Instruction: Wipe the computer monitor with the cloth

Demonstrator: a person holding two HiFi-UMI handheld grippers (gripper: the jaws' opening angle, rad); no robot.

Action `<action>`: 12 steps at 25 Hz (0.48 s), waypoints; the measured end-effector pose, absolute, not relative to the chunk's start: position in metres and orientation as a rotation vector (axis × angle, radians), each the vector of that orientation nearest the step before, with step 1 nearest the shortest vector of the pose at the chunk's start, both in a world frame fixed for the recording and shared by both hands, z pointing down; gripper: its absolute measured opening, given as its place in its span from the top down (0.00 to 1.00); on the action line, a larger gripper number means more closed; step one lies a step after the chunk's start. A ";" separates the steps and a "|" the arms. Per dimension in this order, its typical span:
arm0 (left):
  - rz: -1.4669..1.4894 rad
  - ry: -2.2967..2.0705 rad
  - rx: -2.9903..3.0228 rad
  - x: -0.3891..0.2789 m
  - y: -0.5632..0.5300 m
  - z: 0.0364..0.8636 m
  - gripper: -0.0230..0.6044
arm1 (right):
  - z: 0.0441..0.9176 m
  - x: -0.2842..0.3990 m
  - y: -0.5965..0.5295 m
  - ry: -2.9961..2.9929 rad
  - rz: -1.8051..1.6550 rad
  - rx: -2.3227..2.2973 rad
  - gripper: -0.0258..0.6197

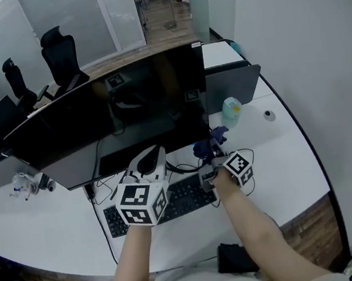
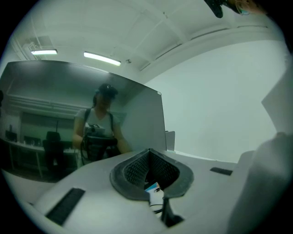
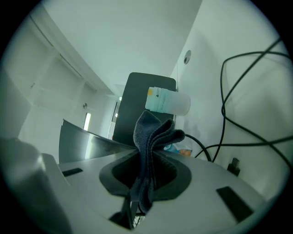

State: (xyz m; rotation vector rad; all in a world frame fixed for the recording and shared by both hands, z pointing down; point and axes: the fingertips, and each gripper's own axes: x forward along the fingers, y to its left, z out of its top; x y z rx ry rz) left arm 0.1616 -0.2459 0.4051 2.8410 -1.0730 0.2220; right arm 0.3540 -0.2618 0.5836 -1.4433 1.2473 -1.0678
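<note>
Over the bench (image 1: 59, 227), the left tongs (image 2: 149, 153) sit pressed together, empty. The right tongs (image 3: 149, 160) pinch the bunched dark cloth (image 3: 153, 132) at its lower folds. It looks soft, light and floppy, so a bunched hold suits. Beyond stands the monitor (image 1: 121, 111).

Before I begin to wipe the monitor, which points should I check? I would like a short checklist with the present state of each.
1. Cloth gripped: ok. The right gripper has its jaws shut on the folded cloth.
2. Left gripper free: ok. Its jaws are together and empty, above the keyboard.
3. Cloth on the monitor: not ok. It points past the screen's edge.
4. Clear path: not ok. A bottle stands just beyond the cloth.
5. Dirt on the screen: cannot tell.
</note>
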 end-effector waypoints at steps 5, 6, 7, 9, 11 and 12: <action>0.206 -1.103 2.817 0.141 -0.241 0.407 0.95 | 0.587 0.353 -0.260 1.105 -1.010 -1.381 0.86; 0.205 -1.108 2.813 0.137 -0.240 0.408 0.95 | 0.587 0.352 -0.260 1.092 -0.995 -1.380 0.86; 0.206 -1.113 2.809 0.133 -0.239 0.410 0.95 | 0.588 0.352 -0.260 1.083 -0.979 -1.383 0.86; 0.211 -1.124 2.802 0.125 -0.238 0.412 0.95 | 0.588 0.351 -0.260 1.066 -0.949 -1.385 0.86; 0.213 -1.134 2.792 0.117 -0.237 0.414 0.95 | 0.589 0.349 -0.259 1.044 -0.930 -1.382 0.86; 0.209 -1.138 2.787 0.113 -0.237 0.415 0.95 | 0.589 0.348 -0.259 1.035 -0.924 -1.380 0.86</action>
